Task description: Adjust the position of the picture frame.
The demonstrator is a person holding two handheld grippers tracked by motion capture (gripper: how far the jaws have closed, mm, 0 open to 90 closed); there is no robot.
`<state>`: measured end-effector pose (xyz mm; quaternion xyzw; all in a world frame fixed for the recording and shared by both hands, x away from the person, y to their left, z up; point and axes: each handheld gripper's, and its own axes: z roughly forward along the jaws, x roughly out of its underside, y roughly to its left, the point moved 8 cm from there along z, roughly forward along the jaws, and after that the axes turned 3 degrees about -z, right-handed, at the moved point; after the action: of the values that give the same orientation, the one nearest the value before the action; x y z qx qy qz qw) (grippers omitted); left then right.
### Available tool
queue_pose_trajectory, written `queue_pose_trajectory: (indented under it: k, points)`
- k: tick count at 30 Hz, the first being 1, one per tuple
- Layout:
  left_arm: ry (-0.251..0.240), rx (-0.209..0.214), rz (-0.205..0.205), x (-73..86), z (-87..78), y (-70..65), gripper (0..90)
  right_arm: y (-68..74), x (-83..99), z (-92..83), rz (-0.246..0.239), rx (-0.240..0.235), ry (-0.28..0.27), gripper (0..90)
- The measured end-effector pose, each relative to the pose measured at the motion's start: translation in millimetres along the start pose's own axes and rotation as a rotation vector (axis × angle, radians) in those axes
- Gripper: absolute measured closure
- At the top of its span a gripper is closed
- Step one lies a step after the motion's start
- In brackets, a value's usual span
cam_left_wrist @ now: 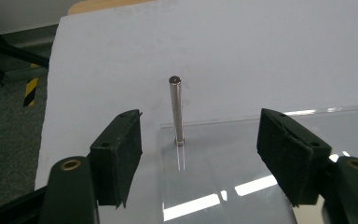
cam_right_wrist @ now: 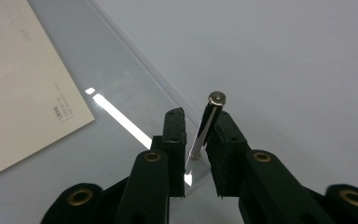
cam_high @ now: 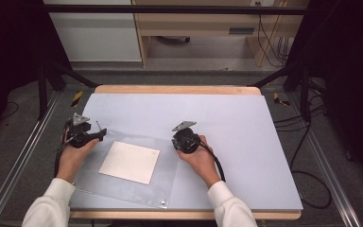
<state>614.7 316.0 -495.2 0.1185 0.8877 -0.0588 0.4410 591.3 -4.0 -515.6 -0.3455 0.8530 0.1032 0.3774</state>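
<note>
At the near side of the surface [cam_high: 246, 142], a clear acrylic sheet [cam_high: 137, 189] lay flat with a white card [cam_high: 129, 161] on it. Upright metal posts stood at its far corners. The right tongs [cam_right_wrist: 196, 144] were pinching the right post [cam_right_wrist: 205, 125]. The left tongs [cam_left_wrist: 200, 147] were spread, with the left post [cam_left_wrist: 176, 109] standing vertical between the jaws, slightly ahead, untouched.

Left gripper [cam_left_wrist: 200, 154] fingers spread; right gripper [cam_right_wrist: 198, 154] fingers nearly closed.
</note>
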Motion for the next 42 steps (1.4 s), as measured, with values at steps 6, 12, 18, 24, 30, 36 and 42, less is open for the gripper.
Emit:
queue_pose_trajectory:
  k: [6,12,18,24,30,36,42]
  points:
    - [0.008,-0.027,0.013,-1.6,5.7,2.1,45.6,-3.7,-0.6,1.5,0.005,-0.016,0.002,80.3]
    - [0.038,-0.044,0.042,1.1,17.5,6.4,59.3,-4.0,0.8,1.4,0.005,-0.026,0.011,84.9]
    - [0.049,-0.046,0.047,2.7,27.4,7.8,67.5,-4.6,1.1,1.4,0.004,-0.033,0.008,85.2]
    - [0.044,-0.039,0.049,0.7,33.4,10.4,78.7,-5.0,1.1,1.5,0.004,-0.037,0.007,85.3]
    - [0.045,-0.028,0.056,1.6,34.7,10.4,82.3,-5.0,1.3,1.7,0.008,-0.033,-0.001,85.0]
    - [0.048,-0.020,0.059,1.7,34.6,10.7,82.7,-5.9,2.2,1.2,0.020,-0.033,0.010,82.6]
    - [0.048,-0.009,0.052,1.8,34.8,11.5,83.1,-5.9,2.4,2.4,0.019,-0.035,0.015,82.4]
